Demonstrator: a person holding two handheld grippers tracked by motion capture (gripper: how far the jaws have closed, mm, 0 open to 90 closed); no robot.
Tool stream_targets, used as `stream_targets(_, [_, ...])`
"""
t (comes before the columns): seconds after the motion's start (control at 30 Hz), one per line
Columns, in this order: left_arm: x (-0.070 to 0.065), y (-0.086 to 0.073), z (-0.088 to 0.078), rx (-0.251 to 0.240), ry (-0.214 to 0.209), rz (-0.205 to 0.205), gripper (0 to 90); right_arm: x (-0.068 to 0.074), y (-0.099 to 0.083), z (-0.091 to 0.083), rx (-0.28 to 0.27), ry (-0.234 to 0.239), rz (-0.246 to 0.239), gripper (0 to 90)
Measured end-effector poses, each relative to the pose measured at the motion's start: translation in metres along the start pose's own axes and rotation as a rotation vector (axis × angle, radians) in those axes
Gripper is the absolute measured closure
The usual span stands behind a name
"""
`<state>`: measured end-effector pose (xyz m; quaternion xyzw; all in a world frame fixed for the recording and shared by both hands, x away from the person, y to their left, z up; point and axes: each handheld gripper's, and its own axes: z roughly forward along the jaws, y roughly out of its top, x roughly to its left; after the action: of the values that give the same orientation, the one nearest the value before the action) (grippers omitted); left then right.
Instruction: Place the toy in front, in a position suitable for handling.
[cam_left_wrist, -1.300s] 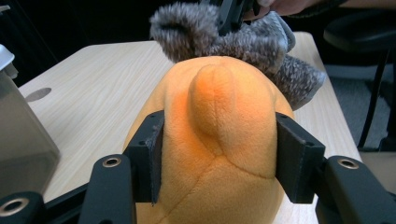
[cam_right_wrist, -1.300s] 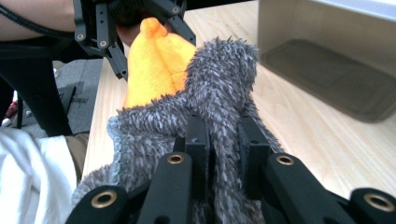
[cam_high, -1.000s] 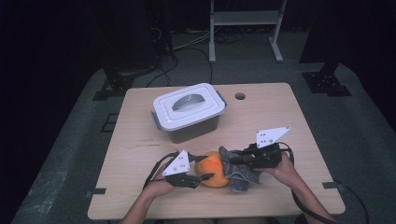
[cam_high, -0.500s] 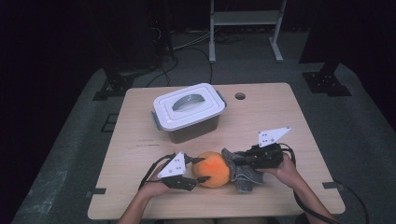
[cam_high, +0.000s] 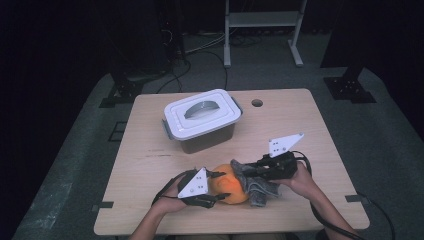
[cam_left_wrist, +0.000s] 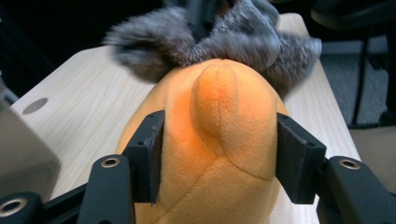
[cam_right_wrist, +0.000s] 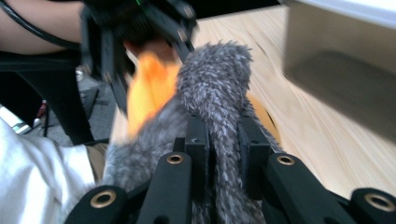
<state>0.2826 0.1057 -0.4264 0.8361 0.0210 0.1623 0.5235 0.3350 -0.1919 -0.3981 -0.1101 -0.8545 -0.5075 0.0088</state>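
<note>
Round orange plush toy (cam_high: 229, 184) with a grey furry fabric part (cam_high: 252, 182) sits on the near middle of the light wooden table (cam_high: 310, 130), between the two grippers. In the left gripper view the orange plush (cam_left_wrist: 219, 140) bulges up between the two black jaws, a small stitched nub on top pointing away from the camera; both pads press into its sides, so the left gripper (cam_high: 214, 186) is clamped on the toy's orange body from the toy's left. The grey fur (cam_left_wrist: 233, 42) lies on the far side of the plush from that gripper.

Right gripper (cam_high: 250, 172) comes in from the toy's right side. In the right gripper view a thick tuft of the grey fur (cam_right_wrist: 217, 107) stands pinched between the jaws, which are closed tight on it; orange plush (cam_right_wrist: 149, 88) shows just beyond, blurred, with the left gripper behind it. Whether the grey piece is sewn to the toy or a separate cloth is hard to tell from here.

Both of the person's hands are low at the table's near edge. Farther back, well apart from the toy, stands a grey plastic storage box with white lid and handle (cam_high: 202, 117), lid on. Round hole (cam_high: 257, 103) in the tabletop beside the box.
</note>
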Motion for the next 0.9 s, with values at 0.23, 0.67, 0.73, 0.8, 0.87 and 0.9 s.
stream_targets(0.23, [0.004,0.014,0.010,0.018,0.056,-0.115,42.6,0.005,0.000,-0.016,-0.051,-0.023,-0.006,77.0])
stream_targets(0.67, [0.008,0.006,0.021,-0.010,0.044,-0.114,16.3,0.003,-0.010,-0.011,-0.026,-0.082,-0.022,76.9])
stream_targets(0.73, [0.009,0.004,0.020,0.001,0.053,-0.116,20.1,0.000,-0.011,-0.013,-0.024,-0.098,-0.012,76.9])
stream_targets(0.8, [0.009,0.004,0.020,0.003,0.062,-0.117,26.1,-0.001,-0.011,-0.014,-0.027,-0.096,-0.007,77.0])
stream_targets(0.87, [0.008,0.009,0.021,0.013,0.090,-0.132,38.6,0.002,-0.005,-0.016,-0.059,-0.081,-0.013,77.1])
stream_targets(0.9, [0.008,0.009,0.021,0.013,0.090,-0.132,40.5,0.004,-0.001,-0.017,-0.094,-0.057,-0.013,77.1])
